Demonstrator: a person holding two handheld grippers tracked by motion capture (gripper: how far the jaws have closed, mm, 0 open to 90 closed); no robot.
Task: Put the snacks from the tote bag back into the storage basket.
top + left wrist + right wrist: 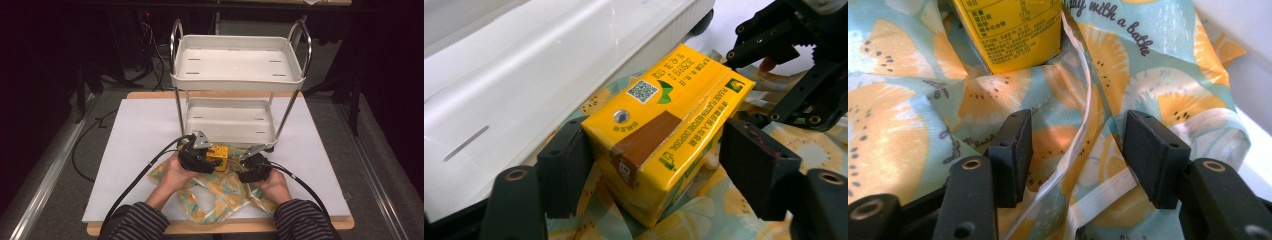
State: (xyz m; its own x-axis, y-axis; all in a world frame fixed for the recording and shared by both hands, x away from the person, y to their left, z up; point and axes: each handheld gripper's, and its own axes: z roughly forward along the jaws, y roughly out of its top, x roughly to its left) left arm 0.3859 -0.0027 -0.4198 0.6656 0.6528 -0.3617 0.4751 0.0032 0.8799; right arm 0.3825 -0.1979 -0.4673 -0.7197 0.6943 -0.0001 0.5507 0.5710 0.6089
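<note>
Where readable, "with a bottle" on fruit-print cloth (1168, 75) beside yellow carton (1008, 30).

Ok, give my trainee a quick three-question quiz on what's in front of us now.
1. True or false: the yellow carton stands on the top shelf of the trolley.
2. Which gripper has the carton between its jaws?
3. Under the right gripper lies: A bare table, B printed cloth, C a shelf.
Key: 1 false, it lies on the printed cloth in front of the trolley; 2 the left gripper; 3 B.
</note>
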